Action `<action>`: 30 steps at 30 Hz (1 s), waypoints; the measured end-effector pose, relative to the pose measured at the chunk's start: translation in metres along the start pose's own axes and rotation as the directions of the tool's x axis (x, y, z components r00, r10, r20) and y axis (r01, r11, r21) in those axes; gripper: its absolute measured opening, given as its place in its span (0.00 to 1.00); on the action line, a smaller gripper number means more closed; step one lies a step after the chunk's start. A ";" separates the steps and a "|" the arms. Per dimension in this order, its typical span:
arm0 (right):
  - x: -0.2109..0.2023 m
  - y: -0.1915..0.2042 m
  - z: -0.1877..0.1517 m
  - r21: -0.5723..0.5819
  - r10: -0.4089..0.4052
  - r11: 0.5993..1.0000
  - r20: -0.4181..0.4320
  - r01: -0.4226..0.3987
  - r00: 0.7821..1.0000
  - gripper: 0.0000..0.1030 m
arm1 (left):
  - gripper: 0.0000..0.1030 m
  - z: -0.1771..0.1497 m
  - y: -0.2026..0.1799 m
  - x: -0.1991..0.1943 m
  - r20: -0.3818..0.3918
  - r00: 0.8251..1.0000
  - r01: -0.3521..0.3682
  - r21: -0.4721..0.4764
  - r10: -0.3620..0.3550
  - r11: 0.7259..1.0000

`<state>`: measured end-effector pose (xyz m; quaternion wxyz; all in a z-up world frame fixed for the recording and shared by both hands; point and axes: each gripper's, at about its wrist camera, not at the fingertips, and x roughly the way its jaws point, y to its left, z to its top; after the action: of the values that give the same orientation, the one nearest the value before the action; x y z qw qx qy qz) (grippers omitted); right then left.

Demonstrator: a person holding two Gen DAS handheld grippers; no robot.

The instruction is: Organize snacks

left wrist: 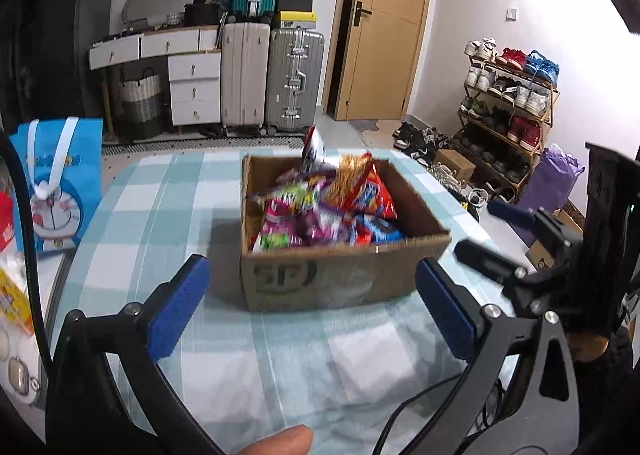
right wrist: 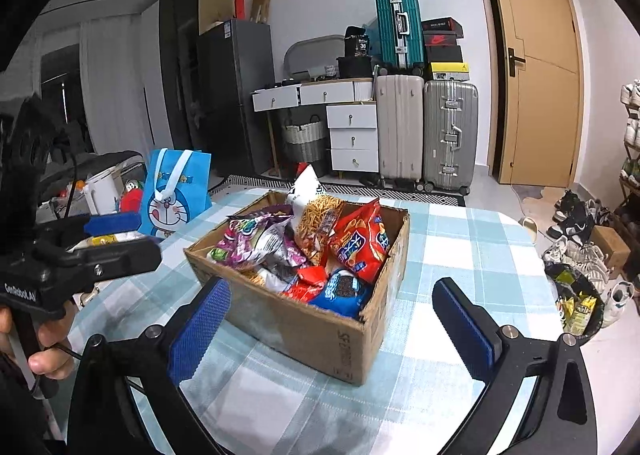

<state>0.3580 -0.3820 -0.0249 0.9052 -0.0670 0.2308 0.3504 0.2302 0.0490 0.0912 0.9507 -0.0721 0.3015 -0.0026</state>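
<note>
Snacks [left wrist: 320,207] are sitting piled in the cardboard box [left wrist: 340,279] on the counter [left wrist: 168,207]; the left gripper [left wrist: 312,303] is hovering before the box, jaws wide and empty. Right gripper [right wrist: 332,327] is likewise facing that box [right wrist: 320,335], jaws spread, holding nothing. Packing is looking finished; any next move probably calls for tidying leaning packets.

In the left wrist view the snack packets [left wrist: 320,207] in the cardboard box [left wrist: 344,275] are smeared by motion blur, so their print cannot be read, and the logo on the box's near wall is soft too. A fingertip [left wrist: 280,441] is cut off by the bottom edge. In the right wrist view the shoe rack [right wrist: 630,143] runs off the right edge, and the lower packets in the box lie hidden under the upper ones.
</note>
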 end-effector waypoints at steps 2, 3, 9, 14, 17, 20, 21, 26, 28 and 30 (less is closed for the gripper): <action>-0.007 0.002 -0.003 -0.004 -0.003 1.000 0.008 0.003 1.000 1.00 | 0.99 -0.011 0.003 -0.006 -0.015 1.000 -0.003 -0.008 0.003 1.000; -0.009 0.002 -0.005 -0.002 -0.001 1.000 0.009 0.001 1.000 1.00 | 0.99 -0.016 0.003 -0.007 -0.023 1.000 -0.004 -0.010 0.004 1.000; -0.025 -0.006 -0.020 0.034 -0.012 0.999 0.010 0.012 1.000 1.00 | 0.99 -0.042 0.001 -0.018 -0.030 0.999 -0.014 0.002 0.014 1.000; -0.031 -0.011 -0.030 0.040 -0.014 0.999 0.017 0.013 1.000 1.00 | 0.99 -0.056 -0.001 -0.015 -0.053 0.999 0.000 0.002 0.000 1.000; -0.029 -0.016 -0.035 0.035 -0.024 0.999 0.036 0.022 0.999 1.00 | 0.99 -0.060 0.000 -0.009 -0.065 0.998 0.002 -0.003 -0.002 1.000; -0.020 -0.024 -0.036 0.058 -0.040 0.998 0.064 0.036 0.997 1.00 | 0.99 -0.066 0.002 0.000 -0.077 0.997 0.002 -0.008 -0.002 1.000; -0.014 -0.026 -0.036 0.065 -0.043 0.997 0.068 0.038 0.997 1.00 | 0.99 -0.067 0.003 0.003 -0.078 0.997 -0.005 -0.008 0.004 1.000; 0.007 -0.030 -0.036 0.053 -0.005 0.999 0.034 0.003 0.999 1.00 | 0.99 -0.071 0.010 0.018 -0.072 0.997 -0.019 -0.023 0.017 1.000; 0.011 -0.028 -0.038 0.037 0.012 0.999 0.026 -0.013 1.000 1.00 | 0.99 -0.072 0.013 0.022 -0.058 0.998 -0.017 -0.032 0.015 0.999; 0.013 -0.027 -0.041 0.026 0.025 0.999 0.022 -0.026 0.999 1.00 | 0.99 -0.072 0.016 0.026 -0.043 0.999 -0.023 -0.031 0.021 0.999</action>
<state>0.3691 -0.4061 -0.0685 0.9039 -0.0486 0.2263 0.3597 0.2094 0.0535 0.0158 0.9428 -0.0836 0.3225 0.0111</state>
